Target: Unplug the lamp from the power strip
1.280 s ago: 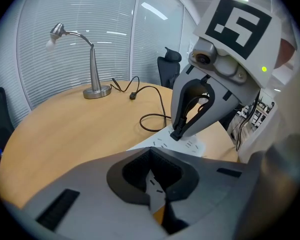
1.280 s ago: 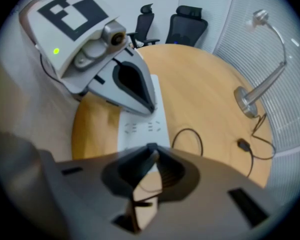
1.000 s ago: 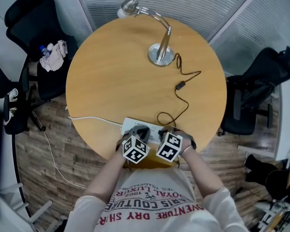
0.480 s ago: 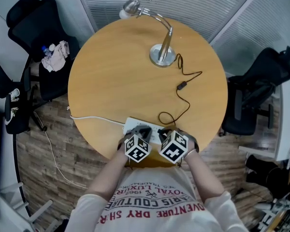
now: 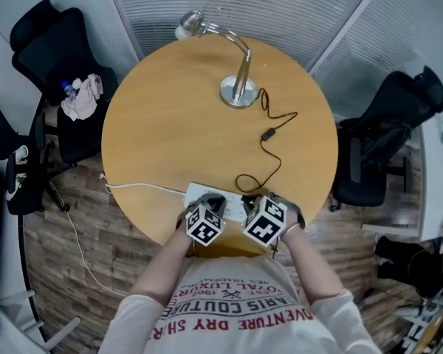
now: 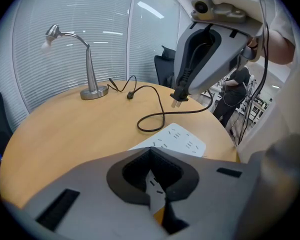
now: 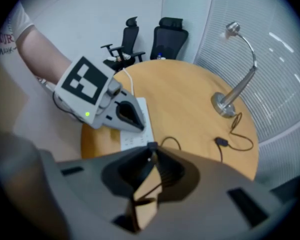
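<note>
**Plug Free of the Strip**

Head view: the left gripper (image 5: 213, 200) pressed on the white power strip (image 5: 196, 192) at the table's near edge.

Left gripper view: its jaws were together and empty. The lamp plug (image 6: 179, 98) hung clear of the sockets, prongs bare.

Right gripper view: the right gripper (image 7: 151, 147) was clamped on that plug. The unplugging looked done.

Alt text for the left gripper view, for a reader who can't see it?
The right gripper holds a black plug in the air above the white power strip; its cord loops across the round wooden table to the silver desk lamp.
</note>
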Motion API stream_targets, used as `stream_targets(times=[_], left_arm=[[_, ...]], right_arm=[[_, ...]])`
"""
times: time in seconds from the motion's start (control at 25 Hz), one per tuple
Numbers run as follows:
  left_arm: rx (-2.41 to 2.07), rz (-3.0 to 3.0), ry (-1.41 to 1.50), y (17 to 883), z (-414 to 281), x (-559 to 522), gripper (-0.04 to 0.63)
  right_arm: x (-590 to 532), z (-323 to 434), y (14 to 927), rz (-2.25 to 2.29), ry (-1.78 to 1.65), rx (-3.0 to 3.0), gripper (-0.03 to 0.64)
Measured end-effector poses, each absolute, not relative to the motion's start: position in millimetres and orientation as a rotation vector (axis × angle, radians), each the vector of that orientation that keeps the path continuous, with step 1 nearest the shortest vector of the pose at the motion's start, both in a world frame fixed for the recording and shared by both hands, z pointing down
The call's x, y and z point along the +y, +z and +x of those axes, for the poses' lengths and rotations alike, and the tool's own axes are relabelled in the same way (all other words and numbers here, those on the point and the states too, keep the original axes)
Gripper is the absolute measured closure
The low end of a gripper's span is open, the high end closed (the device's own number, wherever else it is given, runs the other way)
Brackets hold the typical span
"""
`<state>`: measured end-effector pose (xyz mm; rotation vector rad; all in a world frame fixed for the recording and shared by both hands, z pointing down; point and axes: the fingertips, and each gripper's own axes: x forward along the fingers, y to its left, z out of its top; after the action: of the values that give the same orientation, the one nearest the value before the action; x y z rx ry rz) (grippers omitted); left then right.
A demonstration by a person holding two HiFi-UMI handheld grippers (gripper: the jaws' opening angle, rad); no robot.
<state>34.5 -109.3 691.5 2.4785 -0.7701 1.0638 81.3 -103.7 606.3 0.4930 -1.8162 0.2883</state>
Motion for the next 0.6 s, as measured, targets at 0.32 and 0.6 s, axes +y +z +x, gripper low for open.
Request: stream_targets(times=[0.32,0.6], left_arm=[[-0.728,2.458,1.092,691,33,-108,0.568],[-0.95,2.42,0.911,648,20,-127,0.568]], right_arm=[[-108,93,590,0.616,0.274,-1.88,0.548],[-115,94,565,0.837,0.304,-2.039,0.546]])
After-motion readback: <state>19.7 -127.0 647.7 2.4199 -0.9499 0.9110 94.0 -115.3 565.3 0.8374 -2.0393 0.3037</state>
